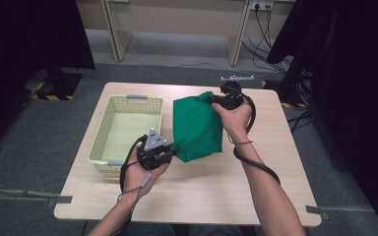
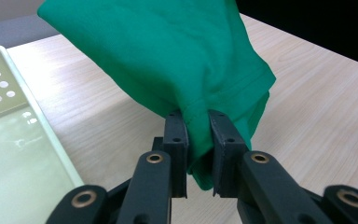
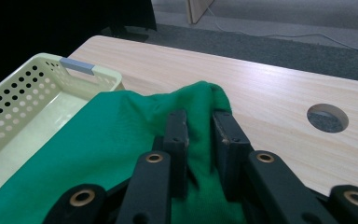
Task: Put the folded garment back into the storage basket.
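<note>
A green cloth (image 1: 197, 127) hangs stretched between both grippers above the wooden table (image 1: 202, 191). My left gripper (image 1: 173, 152) is shut on the cloth's near corner, and in the left gripper view that green cloth (image 2: 168, 60) bunches between the jaws of the left gripper (image 2: 196, 119). My right gripper (image 1: 215, 100) is shut on the far corner. In the right gripper view the fold of green cloth (image 3: 121, 140) is pinched at the tip of the right gripper (image 3: 199, 116). Both hands hold the grippers from the near side.
A pale yellow perforated basket (image 1: 109, 120) with grey handles stands on the table's left half, right beside the cloth, its rim (image 2: 42, 121) close to my left gripper. A round cable hole (image 3: 327, 117) is in the tabletop. Table legs and cables lie beyond the far edge.
</note>
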Tool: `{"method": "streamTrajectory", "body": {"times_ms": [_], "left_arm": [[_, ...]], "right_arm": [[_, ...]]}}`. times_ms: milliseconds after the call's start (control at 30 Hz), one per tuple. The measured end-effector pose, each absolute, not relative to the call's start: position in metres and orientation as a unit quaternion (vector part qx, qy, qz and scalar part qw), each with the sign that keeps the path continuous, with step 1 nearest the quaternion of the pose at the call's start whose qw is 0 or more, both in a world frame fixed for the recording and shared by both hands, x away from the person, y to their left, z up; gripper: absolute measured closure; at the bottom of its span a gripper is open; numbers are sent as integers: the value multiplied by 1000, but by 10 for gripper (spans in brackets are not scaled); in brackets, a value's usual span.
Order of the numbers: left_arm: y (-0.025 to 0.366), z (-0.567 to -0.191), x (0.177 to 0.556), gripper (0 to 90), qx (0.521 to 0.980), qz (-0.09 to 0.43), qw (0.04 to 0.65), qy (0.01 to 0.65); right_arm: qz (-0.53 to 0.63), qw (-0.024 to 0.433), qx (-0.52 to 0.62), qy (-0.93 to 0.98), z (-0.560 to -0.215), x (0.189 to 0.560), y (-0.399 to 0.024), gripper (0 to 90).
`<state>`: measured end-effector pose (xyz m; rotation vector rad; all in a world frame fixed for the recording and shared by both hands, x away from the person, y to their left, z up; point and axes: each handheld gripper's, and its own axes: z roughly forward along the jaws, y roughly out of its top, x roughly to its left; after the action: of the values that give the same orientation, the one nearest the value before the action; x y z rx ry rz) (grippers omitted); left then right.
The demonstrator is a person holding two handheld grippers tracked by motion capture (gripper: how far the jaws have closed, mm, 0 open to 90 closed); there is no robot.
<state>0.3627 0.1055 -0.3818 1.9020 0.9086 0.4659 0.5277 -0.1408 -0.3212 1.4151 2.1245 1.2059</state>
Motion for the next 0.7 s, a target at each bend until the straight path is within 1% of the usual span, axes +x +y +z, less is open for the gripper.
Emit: {"method": "streamTrajectory", "body": {"times_ms": [700], "left_arm": [[118,-378,359,788,772,198,471,378]], "right_arm": [[425,156,485,748,-316,529,-125,775]]}}
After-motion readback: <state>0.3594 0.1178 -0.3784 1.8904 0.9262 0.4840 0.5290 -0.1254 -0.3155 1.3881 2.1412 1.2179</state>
